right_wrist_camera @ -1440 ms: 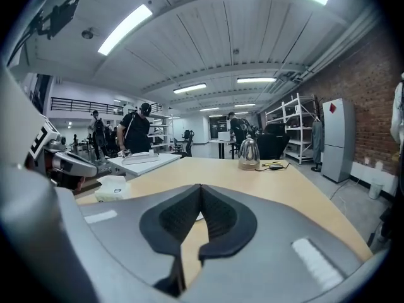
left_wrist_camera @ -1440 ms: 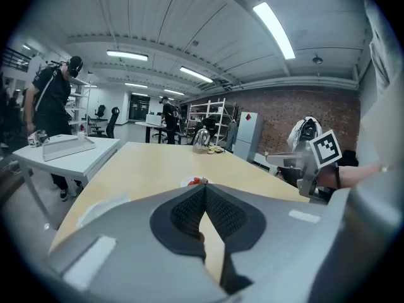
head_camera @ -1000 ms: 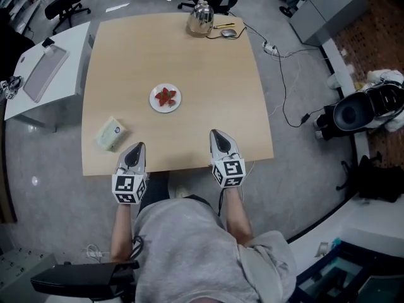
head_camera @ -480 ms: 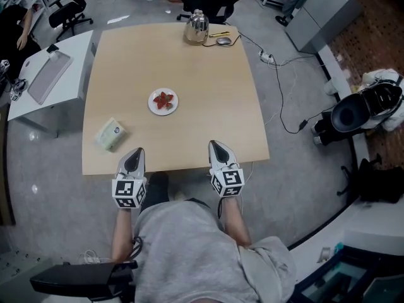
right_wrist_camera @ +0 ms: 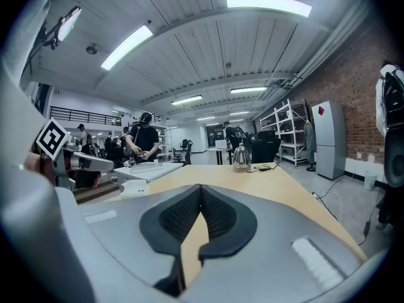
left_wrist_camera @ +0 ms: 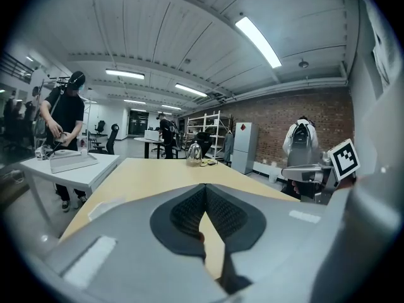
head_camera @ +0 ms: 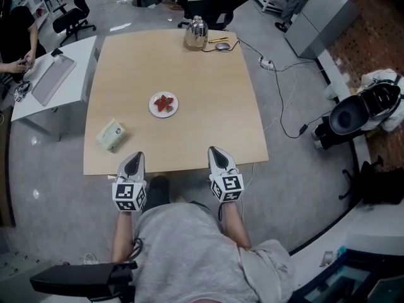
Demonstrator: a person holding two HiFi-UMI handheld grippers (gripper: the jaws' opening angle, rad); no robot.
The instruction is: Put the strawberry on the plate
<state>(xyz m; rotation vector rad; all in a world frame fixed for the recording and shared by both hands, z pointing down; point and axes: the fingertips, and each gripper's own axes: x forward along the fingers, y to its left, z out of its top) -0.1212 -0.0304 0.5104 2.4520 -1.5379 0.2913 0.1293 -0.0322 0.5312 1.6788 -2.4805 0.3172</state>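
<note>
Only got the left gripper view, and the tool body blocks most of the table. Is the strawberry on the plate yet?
Observer: Yes. In the head view, strawberries lie on the white plate.
Operator: Where's the plate from my tool?
Observer: Farther in on the table, ahead and a bit to the right of the left tool, well apart from it.
Operator: Right tool carrying anything?
Observer: No. The right gripper view shows the right tool shut with nothing between its jaws.
</note>
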